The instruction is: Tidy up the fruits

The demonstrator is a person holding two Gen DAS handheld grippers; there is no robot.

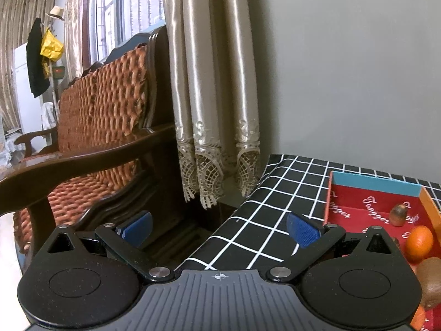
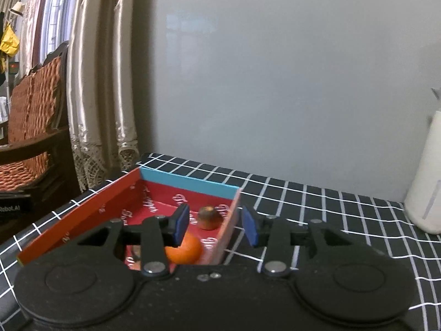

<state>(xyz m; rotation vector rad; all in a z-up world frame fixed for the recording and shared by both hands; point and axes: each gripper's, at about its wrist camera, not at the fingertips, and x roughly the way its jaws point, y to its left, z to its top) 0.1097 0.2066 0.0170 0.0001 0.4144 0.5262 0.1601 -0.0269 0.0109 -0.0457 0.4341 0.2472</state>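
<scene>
A red box (image 1: 358, 207) with a blue far wall sits on the black checked tablecloth (image 1: 264, 220). In it lie an orange (image 1: 419, 243), a small brown fruit (image 1: 398, 214) and a brown kiwi-like fruit (image 1: 430, 281). My left gripper (image 1: 219, 227) is open and empty, left of the box over the table's left edge. In the right wrist view the box (image 2: 82, 220) holds the orange (image 2: 187, 249) and the brown fruit (image 2: 208, 216). My right gripper (image 2: 216, 224) is open and empty, straddling the box's right wall.
A wooden armchair with a woven orange cushion (image 1: 104, 127) stands left of the table, beside a beige curtain (image 1: 212, 96). A white container (image 2: 424, 182) stands on the table at the right. A grey wall is behind the table.
</scene>
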